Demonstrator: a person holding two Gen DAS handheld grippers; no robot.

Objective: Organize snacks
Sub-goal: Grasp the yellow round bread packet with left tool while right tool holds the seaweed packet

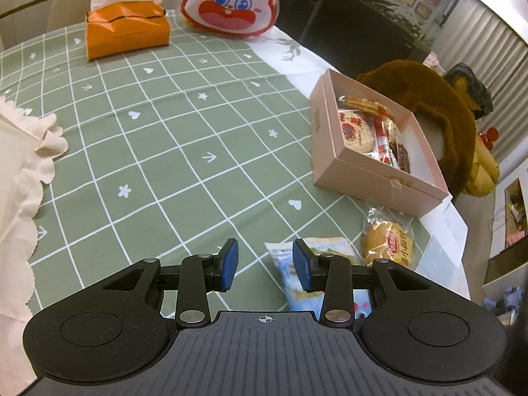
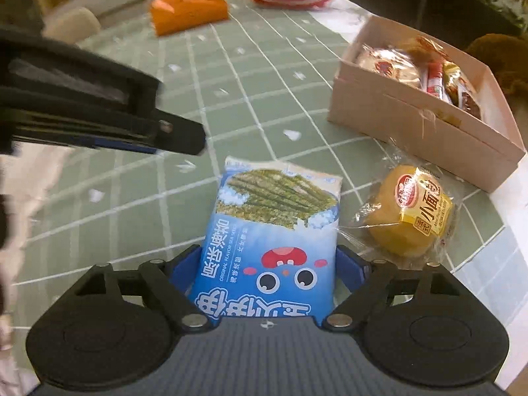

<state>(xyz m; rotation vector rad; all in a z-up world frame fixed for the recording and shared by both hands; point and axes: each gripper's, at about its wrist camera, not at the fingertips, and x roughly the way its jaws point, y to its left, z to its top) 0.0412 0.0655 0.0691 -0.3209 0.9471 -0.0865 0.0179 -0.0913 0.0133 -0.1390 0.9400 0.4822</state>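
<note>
A blue seaweed snack packet (image 2: 264, 244) lies on the green checked tablecloth between the jaws of my right gripper (image 2: 269, 270), whose blue pads sit against both its sides. The packet also shows in the left wrist view (image 1: 297, 270). A wrapped yellow bun (image 2: 412, 214) lies just right of it, also seen from the left wrist (image 1: 387, 244). A pink box (image 2: 425, 125) holding several snacks stands behind at the right, and shows in the left wrist view (image 1: 343, 165). My left gripper (image 1: 265, 265) is open and empty above the cloth; it shows from the side in the right wrist view (image 2: 184, 138).
An orange tissue box (image 1: 127, 29) and a rabbit-face bag (image 1: 231, 0) stand at the far side of the table. A cream cloth (image 1: 19, 171) lies at the left edge. A brown plush toy (image 1: 439, 105) sits behind the pink box. The table edge (image 2: 508, 217) runs close on the right.
</note>
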